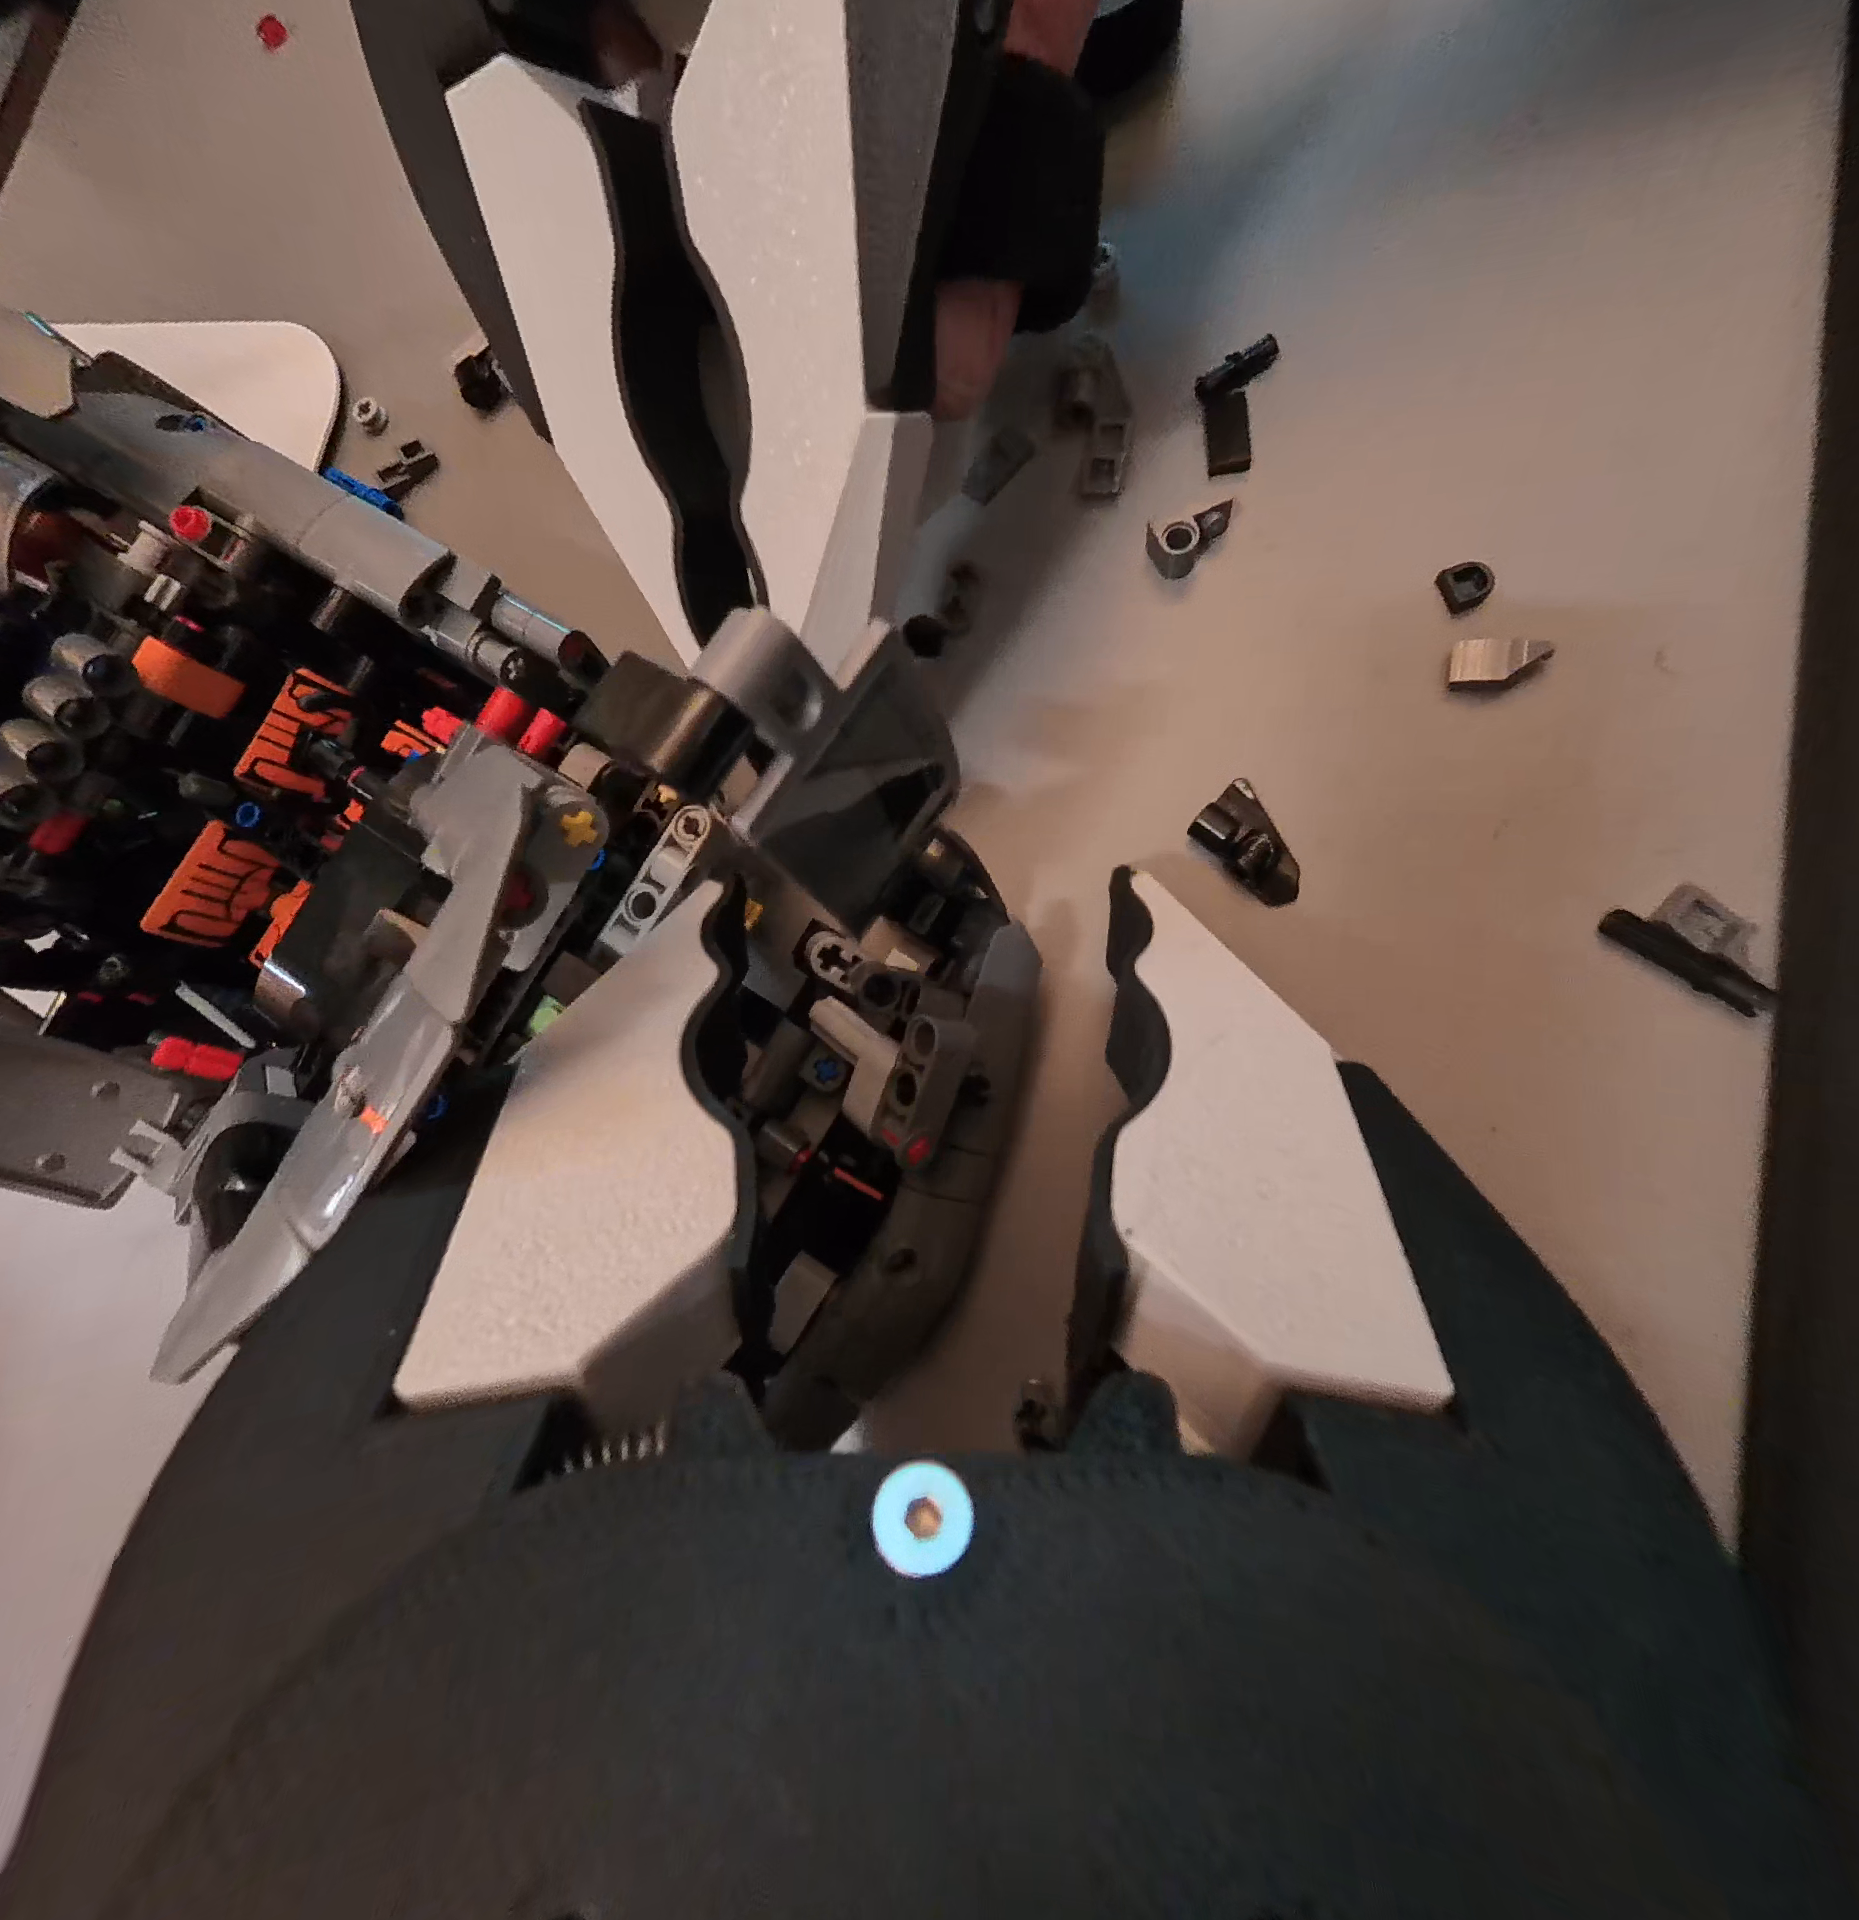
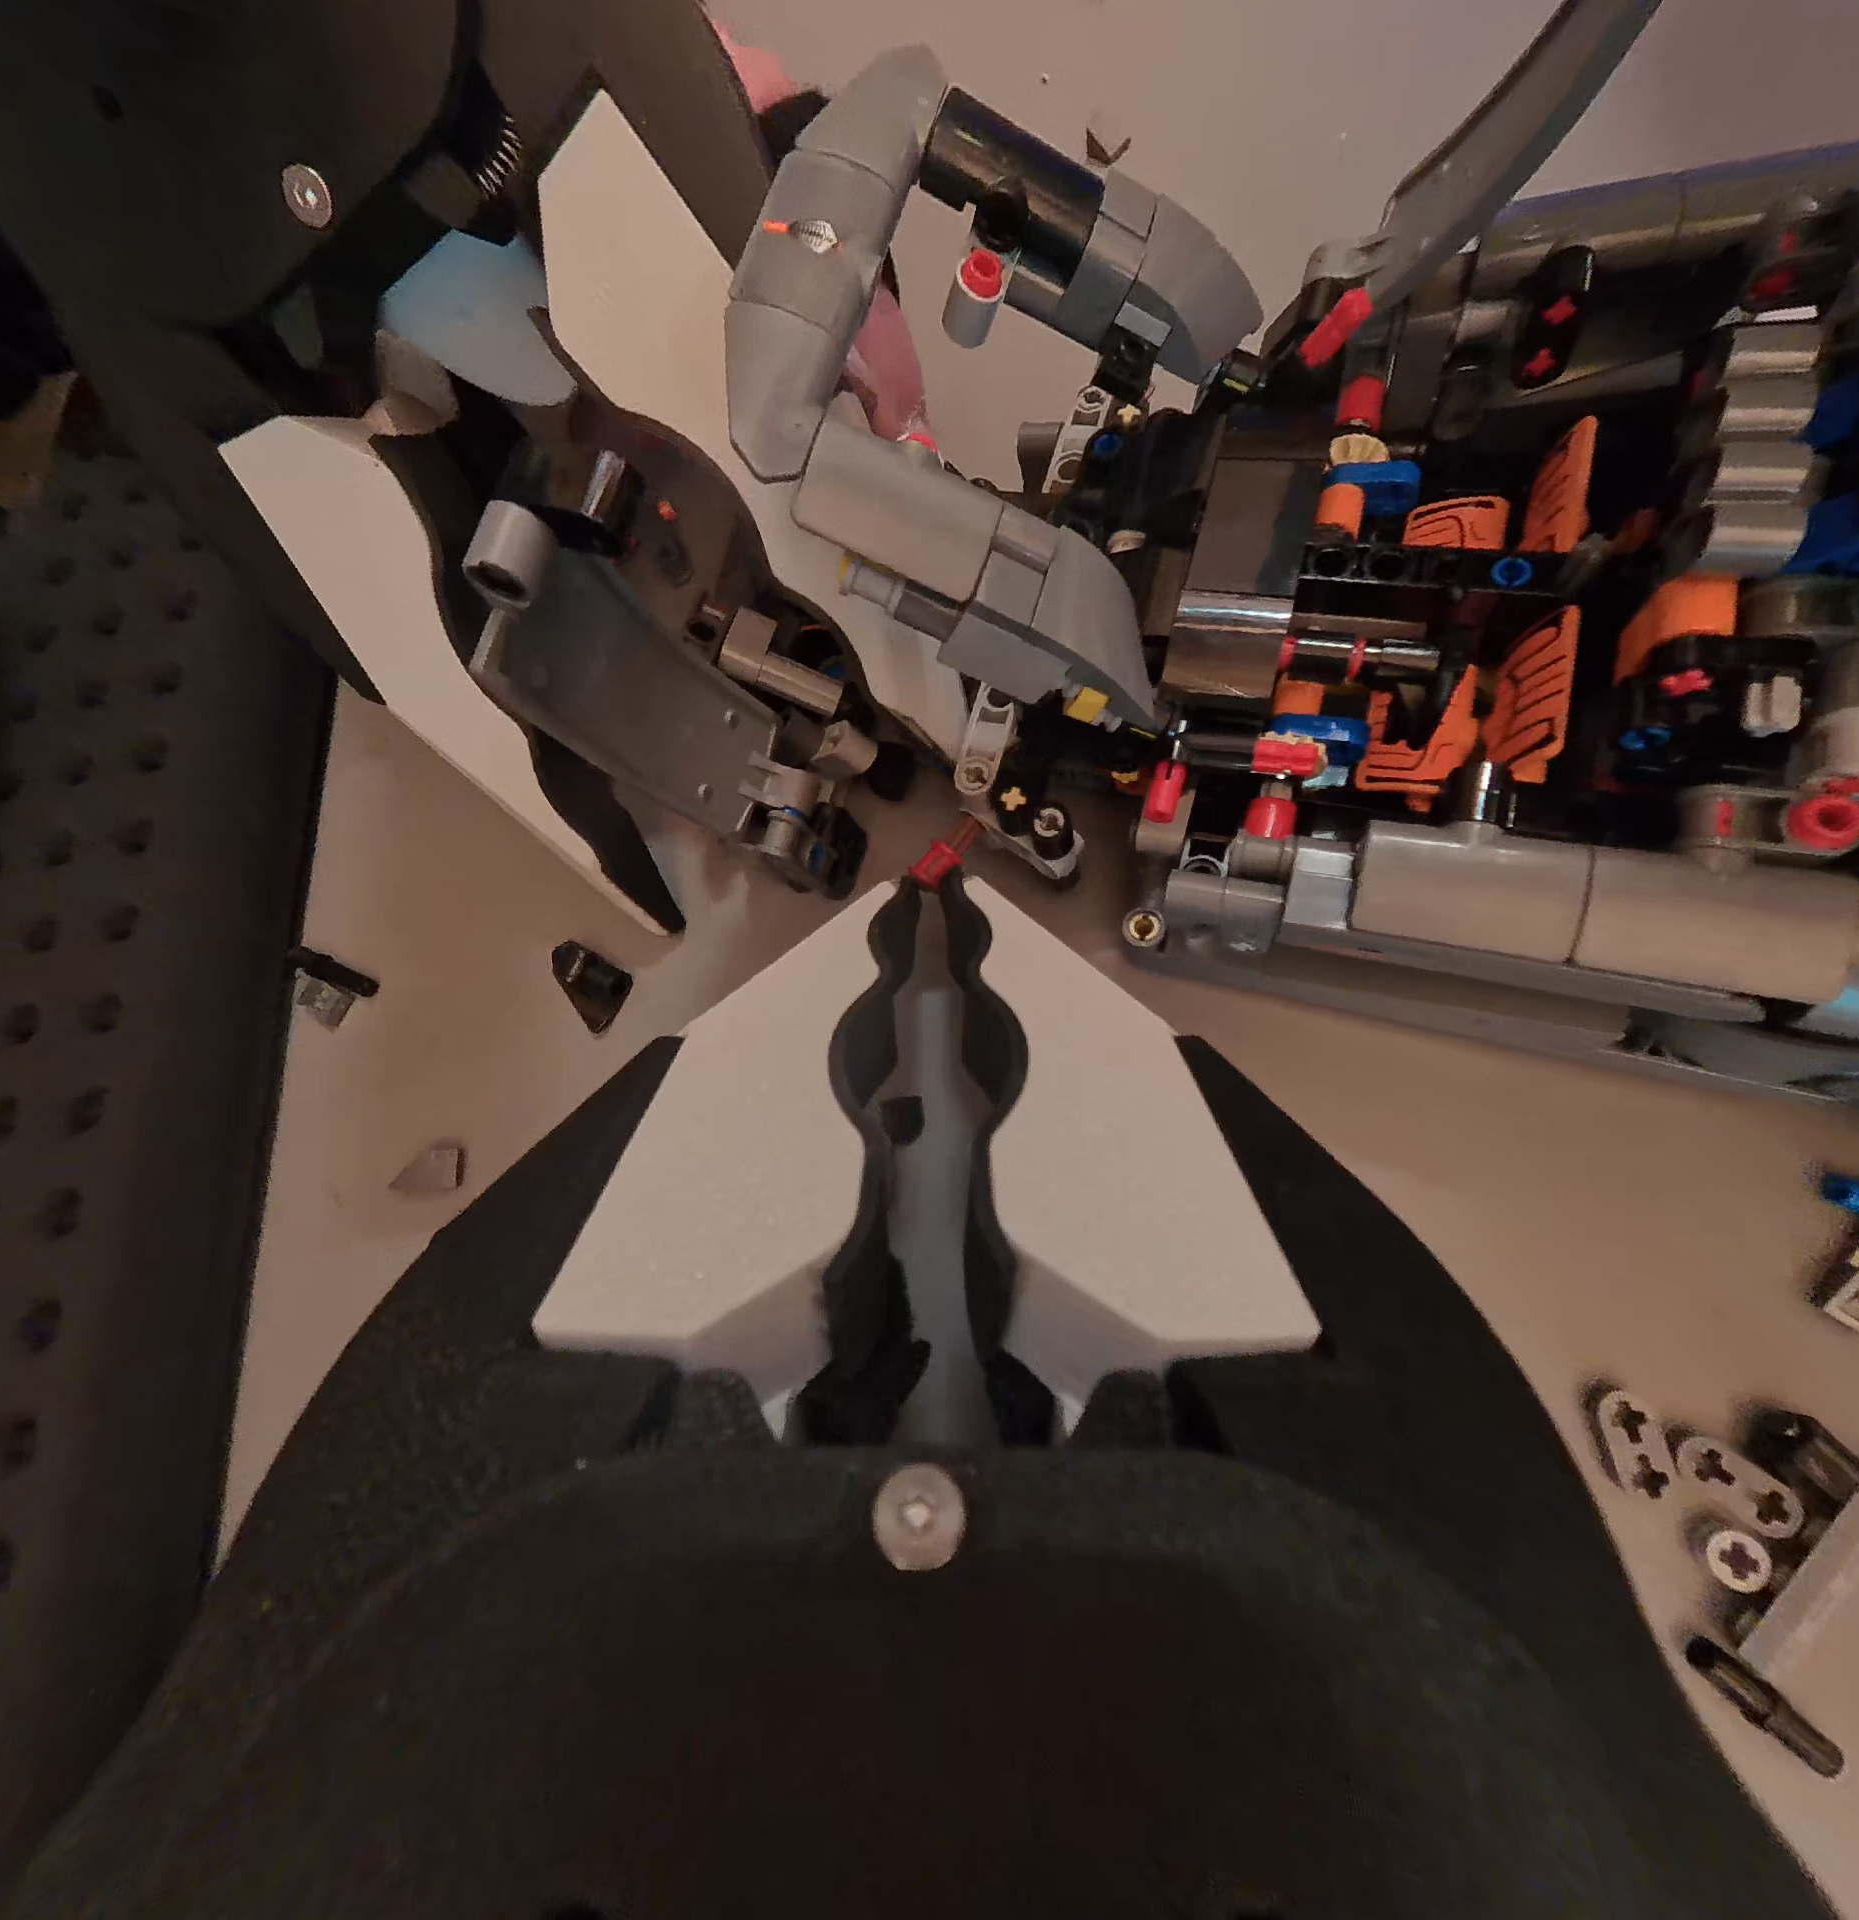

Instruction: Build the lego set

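at the nose of the model, a red pin pinched at the fingertips

on the pale matte table [image 2: 1268, 1195] lies the lego model [image 2: 1507, 644], a long vehicle of smooth grey panels over a black frame studded with orange, red and blue parts. in the right wrist view its long axis runs across the frame, the nose toward the left and the body going off the right edge; in the left wrist view it [image 1: 281, 790] runs from the left edge toward the centre.

the left gripper [image 1: 914, 883] has its two white fingers with wavy black pads set wide apart, straddling the curved grey front section of the model; whether the pads press it or only flank it cannot be told. the same gripper [image 2: 613, 665] shows at upper left in the right wrist view.

the right gripper [image 2: 930, 894] has its fingers together, clamped at the very tips on a small red pin [image 2: 940, 857]. the pin points away from the camera and slightly right, toward the model's front corner, near it but apart.

loose pieces [image 1: 1247, 842], black and grey, lie scattered on the table right of the left gripper, about nine countable. at lower right of the right wrist view sit three round grey connectors [image 2: 1725, 1475] with cross-shaped holes, and a black pin [image 2: 1766, 1704] lies just below them.
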A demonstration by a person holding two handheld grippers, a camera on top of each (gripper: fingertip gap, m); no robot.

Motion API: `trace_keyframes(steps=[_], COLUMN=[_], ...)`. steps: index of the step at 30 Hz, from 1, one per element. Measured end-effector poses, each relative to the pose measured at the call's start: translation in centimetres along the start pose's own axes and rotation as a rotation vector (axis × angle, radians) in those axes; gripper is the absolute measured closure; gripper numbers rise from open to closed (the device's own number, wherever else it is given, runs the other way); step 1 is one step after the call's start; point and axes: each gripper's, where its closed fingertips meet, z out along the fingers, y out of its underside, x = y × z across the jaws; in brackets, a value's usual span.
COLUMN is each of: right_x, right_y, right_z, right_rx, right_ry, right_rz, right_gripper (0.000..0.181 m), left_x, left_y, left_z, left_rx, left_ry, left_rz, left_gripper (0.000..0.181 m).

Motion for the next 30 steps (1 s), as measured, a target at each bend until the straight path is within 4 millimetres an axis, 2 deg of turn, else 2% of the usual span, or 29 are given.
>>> trace_keyframes(steps=[9,15,17,23,26,30], right_x=[0.0,1.2,1.6,1.8,1.6,1.5], right_y=[0.0,-0.1,0.0,0.2,0.4,0.2], right_z=[-0.1,-1.0,-1.3,-1.1,-0.7,-1.1], right_rx=[0.000,0.017,0.017,0.006,-0.008,0.001], right_ry=[0.007,0.056,0.081,0.099,0.095,0.093], right_rz=[-0.002,-0.005,-0.015,-0.051,-0.056,-0.061], right_gripper=[0.181,0.157,0.154,0.156,0.159,0.158], left_x=[0.1,-0.3,-0.3,-0.2,-0.8,-0.7], left_y=[0.1,-0.1,0.1,-0.3,-0.4,0.3], left_z=[0.1,-0.2,-0.1,-0.2,-0.5,-1.2], left_rx=[0.020,0.040,0.034,0.018,-0.014,-0.058], left_ry=[-0.001,-0.071,-0.050,-0.062,-0.115,-0.119], left_rz=[-0.066,-0.005,-0.045,0.063,0.161,0.197], left_gripper=[0.107,0.100,0.100,0.104,0.106,0.112])
